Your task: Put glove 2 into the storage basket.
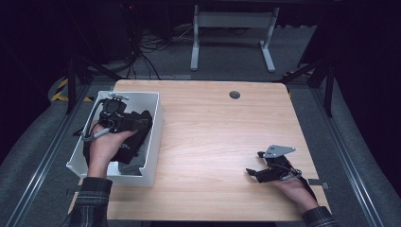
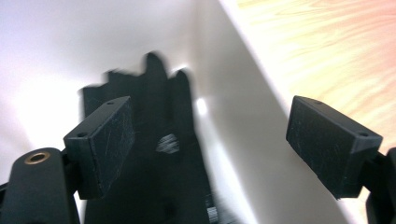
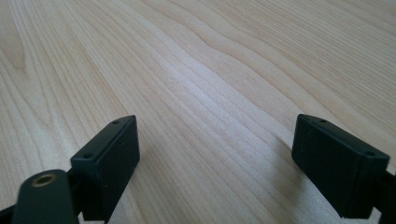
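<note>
The wooden table (image 1: 213,137) filled the middle of the high view, with a grey floor and a white desk frame (image 1: 231,33) behind it; neither gripper view took in that background. A small dark grommet (image 1: 234,94) sat near the table's far edge. At the table's left edge stood a white bin (image 1: 153,142), its long axis running from the near edge toward the far one. Inside it lay a dark cloth (image 1: 135,144), bunched, its longer side running along the bin; which way it pointed could not be told.

The left gripper (image 1: 116,111) hung inside the bin over the cloth, the person's left hand (image 1: 106,146) covering much of the fabric from above. The left gripper view gave what the high view hid: the jaws stood wide apart and released, pads (image 2: 105,144) pressing on nothing, the blurred cloth (image 2: 159,154) lying beyond and below them against the bin's white wall (image 2: 243,135).

The right gripper (image 1: 257,172) rested low on the table's near right, well apart from the bin, pointing leftward. The right gripper view showed its jaws spread and empty over bare wood grain (image 3: 210,93).
</note>
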